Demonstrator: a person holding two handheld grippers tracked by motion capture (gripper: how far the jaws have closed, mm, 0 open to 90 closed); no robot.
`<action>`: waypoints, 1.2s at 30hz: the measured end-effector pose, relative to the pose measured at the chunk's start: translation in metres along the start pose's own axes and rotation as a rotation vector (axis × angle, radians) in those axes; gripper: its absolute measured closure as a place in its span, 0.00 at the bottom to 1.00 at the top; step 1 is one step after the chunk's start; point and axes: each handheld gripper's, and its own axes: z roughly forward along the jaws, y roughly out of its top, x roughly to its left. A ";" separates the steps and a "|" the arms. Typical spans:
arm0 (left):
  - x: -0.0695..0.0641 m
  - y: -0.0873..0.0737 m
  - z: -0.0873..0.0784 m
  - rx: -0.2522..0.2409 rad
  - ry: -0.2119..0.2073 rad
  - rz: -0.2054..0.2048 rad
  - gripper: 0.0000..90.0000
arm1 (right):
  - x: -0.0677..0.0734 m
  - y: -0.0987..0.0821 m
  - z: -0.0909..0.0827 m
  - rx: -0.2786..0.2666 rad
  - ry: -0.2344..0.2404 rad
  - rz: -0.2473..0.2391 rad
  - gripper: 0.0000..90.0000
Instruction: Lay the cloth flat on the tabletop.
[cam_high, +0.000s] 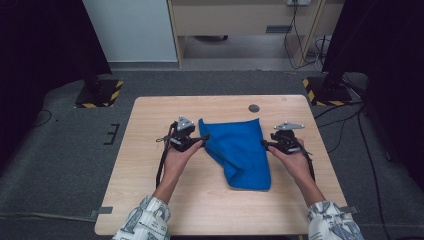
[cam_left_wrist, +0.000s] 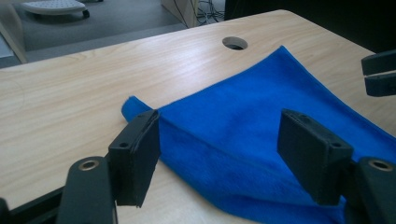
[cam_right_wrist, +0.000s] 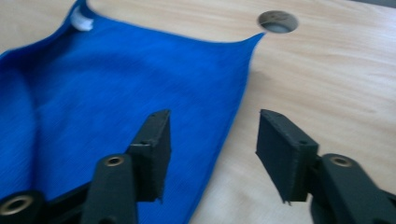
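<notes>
We take the blue cloth (cam_high: 239, 150) as our landmark: it lies on the wooden tabletop (cam_high: 150, 190), partly folded, narrowing toward its near end and spreading wider at its far edge. Nearest to us, 2 forearms in patterned sleeves (cam_high: 145, 217) come in on either side of the cloth's near end. Just left of the cloth, our left gripper (cam_high: 202, 139) has its jaws set wide; in the left gripper view (cam_left_wrist: 219, 156) they straddle the cloth's raised fold, 1 jaw touching its edge, without pinching it. Just right of the cloth, our right gripper (cam_high: 265, 144) has jaws standing apart; in the right gripper view (cam_right_wrist: 212, 156) the cloth's side edge runs between them, 1 jaw over the fabric and 1 over bare wood. Beyond the cloth's far corner sits a round hole (cam_high: 254, 108) in the tabletop.
</notes>
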 end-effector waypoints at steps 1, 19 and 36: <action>-0.002 -0.002 -0.001 0.003 0.000 0.004 0.34 | 0.004 -0.003 -0.003 -0.004 0.012 -0.009 0.56; -0.035 -0.021 0.016 0.037 -0.039 -0.002 0.34 | 0.026 -0.045 -0.016 0.026 0.060 -0.035 0.72; -0.054 -0.041 0.052 0.160 0.006 0.036 0.38 | 0.040 -0.057 -0.004 0.104 0.062 -0.103 0.65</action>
